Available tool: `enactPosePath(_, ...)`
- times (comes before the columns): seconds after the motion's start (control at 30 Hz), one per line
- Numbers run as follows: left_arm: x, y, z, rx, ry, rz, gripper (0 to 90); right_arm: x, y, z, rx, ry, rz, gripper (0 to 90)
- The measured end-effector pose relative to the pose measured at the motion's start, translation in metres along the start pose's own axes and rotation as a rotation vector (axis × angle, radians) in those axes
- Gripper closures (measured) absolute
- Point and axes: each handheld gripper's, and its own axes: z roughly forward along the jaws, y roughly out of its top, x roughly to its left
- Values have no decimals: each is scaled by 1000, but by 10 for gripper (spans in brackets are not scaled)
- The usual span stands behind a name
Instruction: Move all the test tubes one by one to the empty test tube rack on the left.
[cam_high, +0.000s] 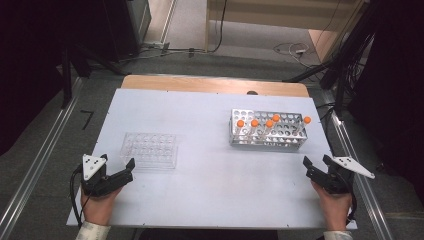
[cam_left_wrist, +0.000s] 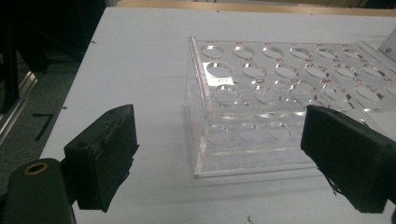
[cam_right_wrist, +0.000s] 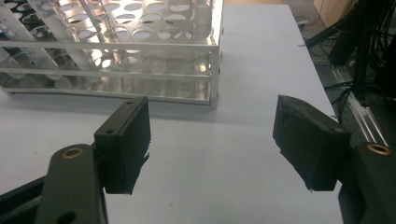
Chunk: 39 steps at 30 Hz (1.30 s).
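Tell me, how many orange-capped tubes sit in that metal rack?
5 in the metal rack: four clustered left of centre, one at the right end.

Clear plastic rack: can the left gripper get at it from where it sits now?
Probably yes. The left gripper is open beside the clear rack, its near end lies between the jaws in the left gripper view, and nothing stands between them on the table.

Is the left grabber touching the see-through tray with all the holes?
Apart. The left gripper view shows the left gripper open, its jaws standing off either side of the clear rack, with bare table between.
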Motion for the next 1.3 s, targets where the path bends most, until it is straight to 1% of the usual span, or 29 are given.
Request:
enactPosePath(0.1,0,0,0,-2,0,0,107,1,7,5,-8,-2,-6,261)
enactPosePath(0.23,0,0,-1,-6,1,-3,107,0,12,8,-15,-1,-4,263)
enactPosePath(0.4,0,0,-2,-9,1,-4,107,-1,23,15,-27,-4,2,266)
enactPosePath(0.63,1,0,-2,-8,3,-8,107,-2,30,25,-24,-1,6,273)
enactPosePath(0.77,1,1,-2,-11,3,-10,107,0,33,30,-24,-2,-2,276)
enactPosePath(0.87,1,1,-2,-13,5,-10,107,0,38,38,-21,-3,15,297)
enactPosePath(1.03,1,1,-2,-17,3,-12,107,0,46,49,-38,-12,24,340)
enactPosePath(1.1,2,1,-2,-19,4,-14,107,0,47,54,-39,-26,17,363)
enactPosePath(1.3,3,1,-2,-20,1,-17,107,3,49,65,-51,-37,-2,411)
